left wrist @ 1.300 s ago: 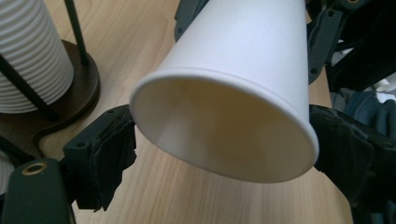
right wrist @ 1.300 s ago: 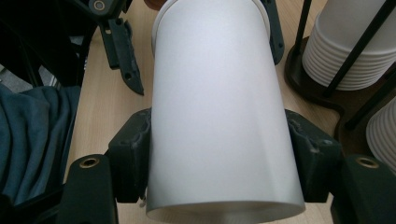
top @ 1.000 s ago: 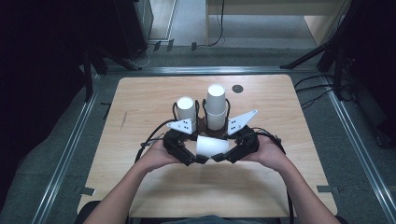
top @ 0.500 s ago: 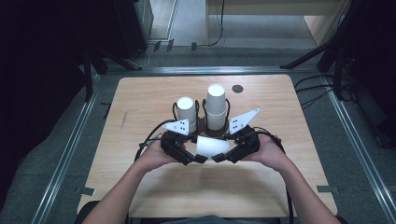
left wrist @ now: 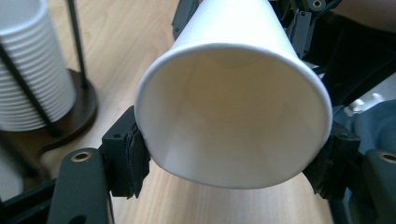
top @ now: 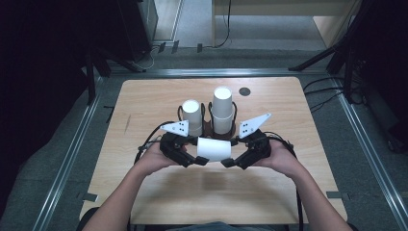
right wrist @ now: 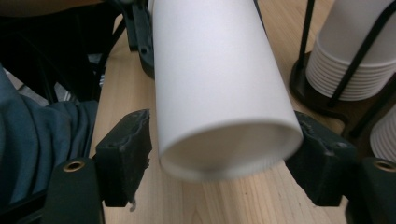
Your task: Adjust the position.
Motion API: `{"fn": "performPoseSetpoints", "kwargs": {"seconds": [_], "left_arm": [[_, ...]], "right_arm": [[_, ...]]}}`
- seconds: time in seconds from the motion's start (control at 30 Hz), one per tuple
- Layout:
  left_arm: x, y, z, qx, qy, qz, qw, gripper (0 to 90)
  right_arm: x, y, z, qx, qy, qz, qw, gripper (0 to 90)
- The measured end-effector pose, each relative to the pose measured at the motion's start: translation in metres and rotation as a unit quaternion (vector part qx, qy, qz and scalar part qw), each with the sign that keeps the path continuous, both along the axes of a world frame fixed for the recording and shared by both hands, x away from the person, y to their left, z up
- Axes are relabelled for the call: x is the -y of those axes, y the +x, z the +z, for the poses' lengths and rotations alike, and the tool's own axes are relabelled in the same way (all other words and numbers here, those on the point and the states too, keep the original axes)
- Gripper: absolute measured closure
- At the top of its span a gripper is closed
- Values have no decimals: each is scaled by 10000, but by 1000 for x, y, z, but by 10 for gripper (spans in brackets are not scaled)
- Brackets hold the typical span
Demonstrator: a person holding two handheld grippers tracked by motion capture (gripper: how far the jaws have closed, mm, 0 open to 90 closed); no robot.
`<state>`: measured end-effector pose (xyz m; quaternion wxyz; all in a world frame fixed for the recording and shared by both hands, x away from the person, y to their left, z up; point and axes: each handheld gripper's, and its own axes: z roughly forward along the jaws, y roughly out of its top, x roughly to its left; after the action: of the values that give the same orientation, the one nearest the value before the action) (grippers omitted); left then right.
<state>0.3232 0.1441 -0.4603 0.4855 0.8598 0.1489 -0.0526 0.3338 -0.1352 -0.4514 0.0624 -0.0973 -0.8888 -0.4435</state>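
White paper cup (top: 214,149) lies sideways just above the counter (top: 288,187), between both grippers, at 6 o'clock of the two-post cup rack (top: 207,127). Left gripper (top: 196,160) clamps the rim end, pads pressing both sides. Right gripper (top: 229,163) has just been opening; jaws straddle the base end, left pad clear. Step: handover, or pulling nested cups apart. Next: right gripper backs off.

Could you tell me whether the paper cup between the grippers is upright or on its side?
On its side: the paper cup lies level, its open mouth toward the left hand-held gripper.
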Motion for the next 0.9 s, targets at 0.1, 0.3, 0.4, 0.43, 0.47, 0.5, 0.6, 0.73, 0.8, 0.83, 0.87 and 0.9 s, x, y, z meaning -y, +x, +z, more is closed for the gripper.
{"fn": "performPoseSetpoints", "kwargs": {"seconds": [0.1,0.3,0.4,0.43,0.47,0.5,0.6,0.73,0.8,0.83,0.87,0.9], "left_arm": [[-5,1,3,25,75,59,10000,276],[-7,6,14,12,376,174,9991,274],[-6,12,17,-168,800,163,9965,270],[-6,12,17,-168,800,163,9965,270],[-6,14,18,-158,906,174,9956,270],[-5,15,20,-140,960,182,9951,270],[-1,17,27,-66,1114,192,9936,270],[6,23,33,10,1558,49,9878,269],[10,29,34,40,1775,-29,9841,267],[14,35,36,7,1928,-78,9812,267],[14,35,36,7,1928,-78,9812,267],[16,37,37,7,2001,-97,9797,267]], "right_arm": [[1,1,-2,67,-117,-75,9999,242],[-1,3,-10,188,-454,-241,9985,242],[-3,2,-13,266,-613,-230,9975,248],[-3,2,-13,266,-613,-230,9975,248],[-4,2,-13,329,-643,-252,9971,248],[-4,2,-14,326,-662,-250,9970,248],[-6,2,-16,354,-711,-269,9965,248],[-7,3,-16,389,-707,-286,9963,247],[-7,3,-16,409,-736,-326,9959,247],[-7,3,-16,439,-730,-354,9957,248],[-7,3,-16,474,-723,-378,9955,248],[-7,3,-16,566,-687,-371,9953,248]]}}
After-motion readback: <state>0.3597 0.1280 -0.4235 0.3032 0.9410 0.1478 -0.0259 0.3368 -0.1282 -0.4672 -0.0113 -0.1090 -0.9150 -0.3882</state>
